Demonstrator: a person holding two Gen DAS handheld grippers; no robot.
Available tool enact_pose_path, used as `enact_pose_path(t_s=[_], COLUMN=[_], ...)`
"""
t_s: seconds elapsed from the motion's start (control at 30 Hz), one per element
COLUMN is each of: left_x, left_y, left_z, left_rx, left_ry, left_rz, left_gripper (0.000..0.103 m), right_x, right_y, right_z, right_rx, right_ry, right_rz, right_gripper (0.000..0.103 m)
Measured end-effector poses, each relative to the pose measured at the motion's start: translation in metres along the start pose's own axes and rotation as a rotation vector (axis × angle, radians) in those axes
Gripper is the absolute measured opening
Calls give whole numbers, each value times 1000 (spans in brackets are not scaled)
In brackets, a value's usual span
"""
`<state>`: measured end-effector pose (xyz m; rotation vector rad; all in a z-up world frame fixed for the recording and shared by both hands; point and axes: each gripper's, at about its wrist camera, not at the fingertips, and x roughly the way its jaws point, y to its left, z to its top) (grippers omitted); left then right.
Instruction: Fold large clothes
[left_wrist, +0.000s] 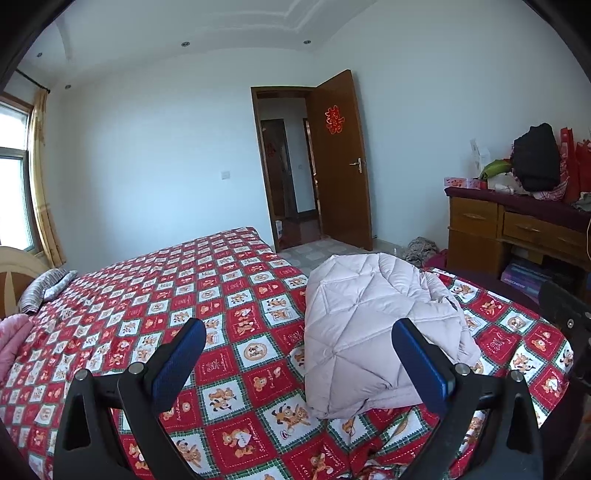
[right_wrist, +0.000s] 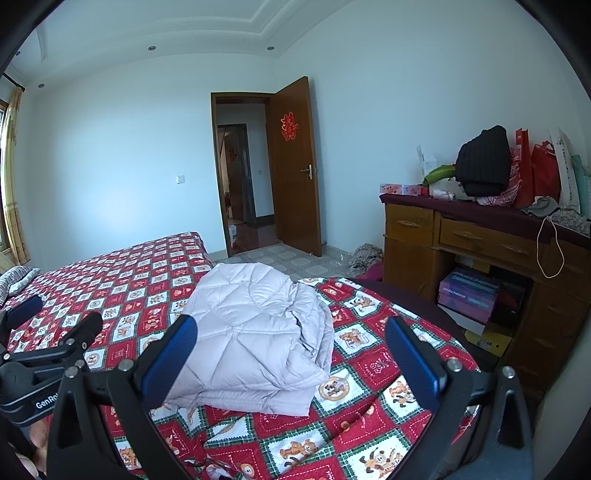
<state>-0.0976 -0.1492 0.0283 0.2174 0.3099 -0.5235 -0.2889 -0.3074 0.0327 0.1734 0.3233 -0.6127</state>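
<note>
- Hovering above the bed's near edge, the left gripper (left_wrist: 299, 354) and right gripper (right_wrist: 290, 347) are both holding their fingers spread wide, gripping nothing.
- Lying just beyond them on the red patterned bedspread (left_wrist: 147, 295), the pale quilted jacket (right_wrist: 255, 321) is sitting already bundled, its long axis running away toward the door (right_wrist: 295, 166).
- Sitting right of the left fingers, it is looking nearer the right gripper.

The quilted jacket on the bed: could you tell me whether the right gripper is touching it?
Apart. In the right wrist view the right gripper is open and empty, raised above the folded quilted jacket.
</note>
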Motion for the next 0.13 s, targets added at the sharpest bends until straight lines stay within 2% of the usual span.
enact_pose_path(t_s=[0.13], left_x=[3], left_y=[2], left_z=[0], left_rx=[-18], left_ry=[17], left_rz=[-8], left_gripper=[101], right_x=[1], right_y=[-1], right_z=[0], right_rx=[2], right_ry=[3], right_rz=[3], right_gripper=[103])
